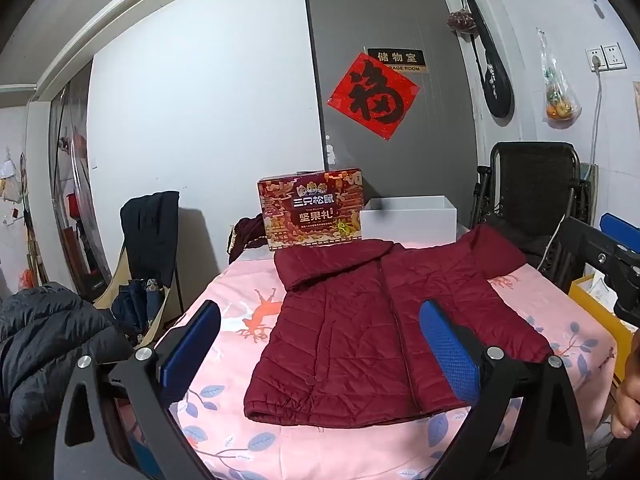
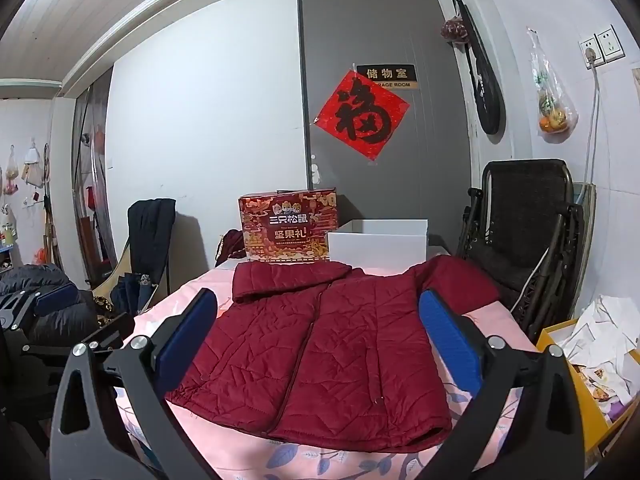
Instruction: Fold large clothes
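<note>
A dark red quilted jacket (image 1: 360, 332) lies flat, zip side up, on the pink patterned table cover (image 1: 224, 320). Its left sleeve is folded across the chest; its right sleeve stretches toward the far right. It also shows in the right wrist view (image 2: 320, 360). My left gripper (image 1: 320, 344) is open and empty, held above the jacket's near hem. My right gripper (image 2: 318, 336) is open and empty, also above the near part of the jacket. The right gripper shows at the right edge of the left wrist view (image 1: 616, 248); the left gripper shows at the left edge of the right wrist view (image 2: 44, 304).
A red gift box (image 1: 310, 208) and a white box (image 1: 408, 218) stand at the table's far edge. A black folding chair (image 1: 532, 200) stands at the right, a yellow bin (image 2: 576, 360) near it. Dark clothes (image 1: 44, 344) pile up at the left.
</note>
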Demonstrator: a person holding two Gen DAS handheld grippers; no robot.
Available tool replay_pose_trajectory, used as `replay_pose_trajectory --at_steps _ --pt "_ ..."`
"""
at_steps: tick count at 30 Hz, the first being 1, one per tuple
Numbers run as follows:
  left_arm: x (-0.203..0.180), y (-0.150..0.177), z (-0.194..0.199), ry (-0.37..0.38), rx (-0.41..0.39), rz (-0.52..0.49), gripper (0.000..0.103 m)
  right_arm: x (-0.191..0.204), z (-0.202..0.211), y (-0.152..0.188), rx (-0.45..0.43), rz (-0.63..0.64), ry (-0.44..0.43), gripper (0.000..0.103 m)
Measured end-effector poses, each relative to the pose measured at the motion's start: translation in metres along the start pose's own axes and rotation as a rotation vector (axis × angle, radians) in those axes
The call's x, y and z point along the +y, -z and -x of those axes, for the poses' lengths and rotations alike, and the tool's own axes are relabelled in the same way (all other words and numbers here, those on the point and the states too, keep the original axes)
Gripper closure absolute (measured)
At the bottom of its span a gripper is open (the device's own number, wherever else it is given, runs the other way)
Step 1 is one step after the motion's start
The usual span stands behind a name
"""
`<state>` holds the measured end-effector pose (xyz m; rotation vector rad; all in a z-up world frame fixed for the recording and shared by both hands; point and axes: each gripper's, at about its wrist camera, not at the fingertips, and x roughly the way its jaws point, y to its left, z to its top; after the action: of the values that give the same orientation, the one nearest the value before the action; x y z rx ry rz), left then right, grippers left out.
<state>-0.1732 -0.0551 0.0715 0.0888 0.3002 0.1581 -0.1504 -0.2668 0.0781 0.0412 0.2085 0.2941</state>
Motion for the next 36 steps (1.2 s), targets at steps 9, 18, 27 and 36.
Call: replay_pose_trajectory --at_steps 9,18,27,36 --pt "-0.001 0.003 0.0 -0.006 -0.001 -0.004 0.003 -0.008 -0.005 -0.001 0.001 0.012 0.007 0.004" --pt "0.0 0.005 0.0 -0.009 -0.001 -0.005 0.003 -0.009 -0.006 0.0 0.004 -0.002 -0.005 0.004" --pt "0.0 0.005 -0.001 -0.012 -0.001 -0.005 0.003 -0.008 -0.006 0.003 0.005 -0.002 -0.005 0.004" --pt "0.0 0.006 0.0 -0.012 -0.001 -0.005 0.003 -0.008 -0.005 0.001 0.003 -0.003 -0.004 0.004"
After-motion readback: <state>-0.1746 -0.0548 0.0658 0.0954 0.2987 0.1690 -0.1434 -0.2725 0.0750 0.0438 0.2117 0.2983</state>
